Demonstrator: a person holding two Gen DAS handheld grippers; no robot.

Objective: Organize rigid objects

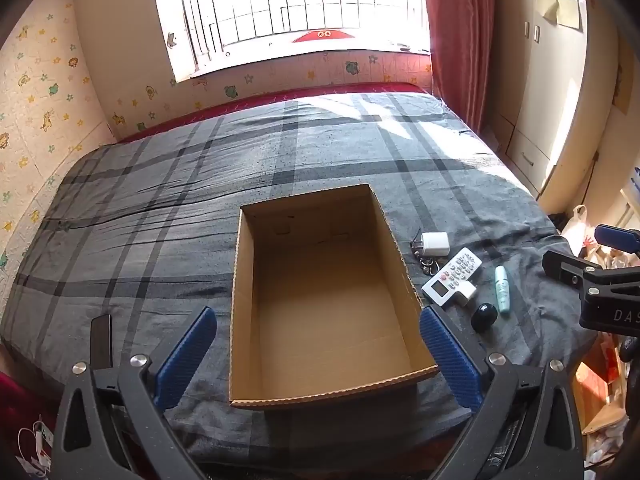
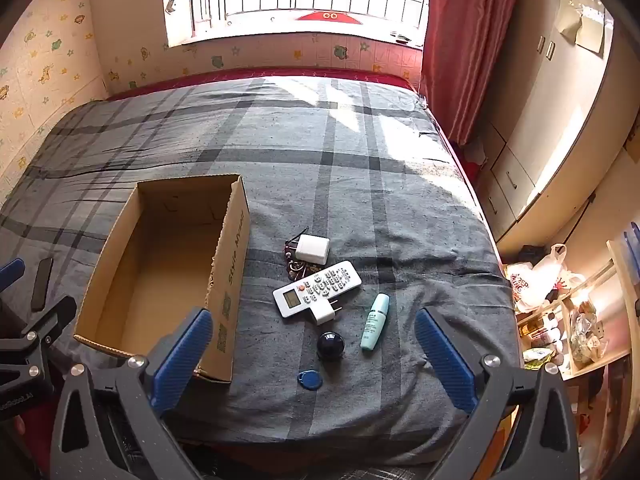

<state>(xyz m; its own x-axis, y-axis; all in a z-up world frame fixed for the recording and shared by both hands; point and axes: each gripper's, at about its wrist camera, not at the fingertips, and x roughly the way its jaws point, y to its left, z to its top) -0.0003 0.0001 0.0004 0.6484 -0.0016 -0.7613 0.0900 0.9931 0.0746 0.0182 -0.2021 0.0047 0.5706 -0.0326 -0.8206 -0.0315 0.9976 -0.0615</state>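
Nearest: left gripper [image 1: 316, 354] and right gripper [image 2: 314, 360], jaws of both spread wide, nothing between them, each hanging over the near edge of the bed [image 2: 400, 184]. Next, on the grey plaid cover right of the box: blue tag [image 2: 309, 381], dark round cap [image 2: 330, 345], teal bottle [image 2: 375, 322], small white plug [image 2: 326, 313] partly under the white remote [image 2: 317, 289], keys [image 2: 295, 266], white charger [image 2: 313, 250]. Cardboard box [image 2: 234, 280], open-topped, stands beside them, interior bare. A dark flat item [image 2: 42, 284] lies left of the box. Beyond: bare bedcover, window. Status, as judged: nothing boxed yet; every loose item remains to be moved in.
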